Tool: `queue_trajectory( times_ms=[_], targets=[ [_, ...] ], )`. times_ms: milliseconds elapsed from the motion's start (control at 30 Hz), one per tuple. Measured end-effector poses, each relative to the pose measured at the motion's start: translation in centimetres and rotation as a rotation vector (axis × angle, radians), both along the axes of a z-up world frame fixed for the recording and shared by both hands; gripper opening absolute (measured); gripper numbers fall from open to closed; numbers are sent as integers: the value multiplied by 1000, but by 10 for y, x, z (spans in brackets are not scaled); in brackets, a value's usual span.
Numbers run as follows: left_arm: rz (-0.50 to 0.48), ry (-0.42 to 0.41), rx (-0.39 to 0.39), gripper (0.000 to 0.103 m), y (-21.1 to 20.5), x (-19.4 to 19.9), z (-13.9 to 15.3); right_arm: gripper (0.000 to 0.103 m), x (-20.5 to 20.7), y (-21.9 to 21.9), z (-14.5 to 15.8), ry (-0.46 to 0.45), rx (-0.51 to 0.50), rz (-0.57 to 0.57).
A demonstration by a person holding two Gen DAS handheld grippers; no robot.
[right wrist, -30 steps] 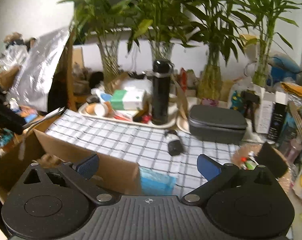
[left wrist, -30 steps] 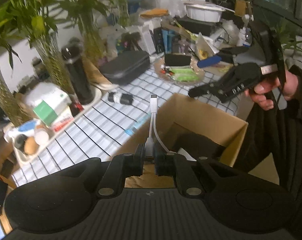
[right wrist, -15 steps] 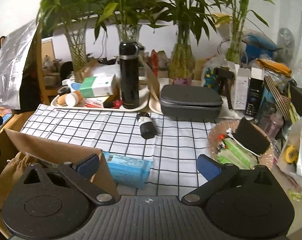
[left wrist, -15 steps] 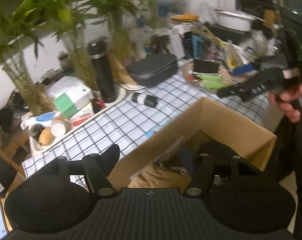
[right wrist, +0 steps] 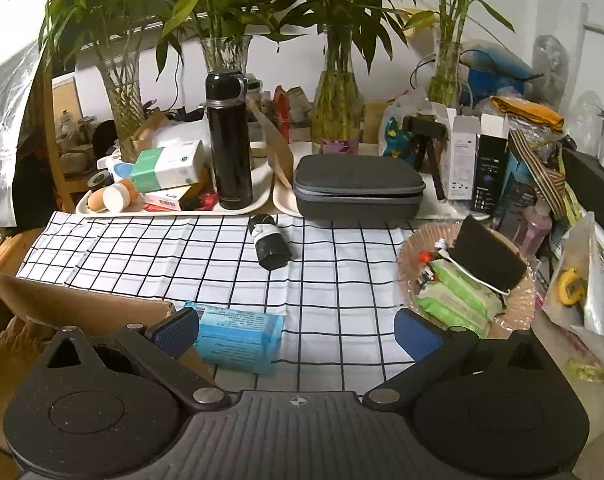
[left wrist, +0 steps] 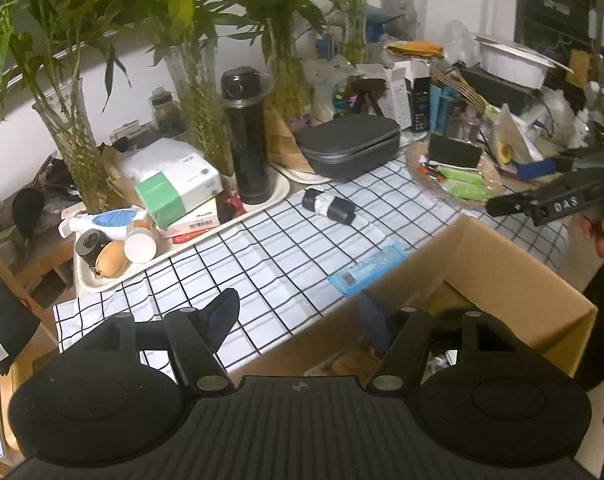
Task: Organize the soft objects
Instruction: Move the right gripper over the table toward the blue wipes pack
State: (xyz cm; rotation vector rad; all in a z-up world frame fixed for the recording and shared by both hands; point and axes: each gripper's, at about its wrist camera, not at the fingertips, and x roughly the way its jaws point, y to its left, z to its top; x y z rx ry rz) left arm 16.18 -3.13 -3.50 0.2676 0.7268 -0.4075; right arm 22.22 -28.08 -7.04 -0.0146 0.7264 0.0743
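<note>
Soft objects are partly gathered: the cardboard box [left wrist: 497, 264] at the near edge of the table holds a tan cloth bag [right wrist: 6, 344] and some dark material, though the contents are mostly hidden behind the tool bodies and cannot be itemised. Outstanding items remain on the checked tablecloth [right wrist: 206, 252]. A blue tissue pack [right wrist: 238, 338] lies flat just beside the box's right-hand wall, touching or nearly touching it. A black roll with a white band [right wrist: 269, 246] lies farther back, near the centre of the cloth, well apart from the box. Green wipe packs [right wrist: 453, 300] sit in a shallow dish [right wrist: 521, 312] at the right; whether these belong to the task is not established. The left gripper [left wrist: 302, 322] hovers over the box's near-left corner with fingers spread wide and nothing between them. The right gripper [right wrist: 296, 330] hovers low over the cloth, likewise spread and empty, with the tissue pack just beside its left finger. Assessment: the task is under way but incomplete; at least the pack and the roll appear still to be boxed, the pack likely first.
</note>
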Motion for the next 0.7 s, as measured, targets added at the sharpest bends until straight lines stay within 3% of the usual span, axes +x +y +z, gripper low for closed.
queue_trajectory(
  times_ms=[300, 700],
  targets=[
    [29, -6, -42, 65, 18, 28, -2, 103, 8, 4, -7, 33, -28, 14],
    [-3, -18, -83, 65, 39, 71, -6, 103, 34, -3, -13, 56, -23, 13]
  ],
)
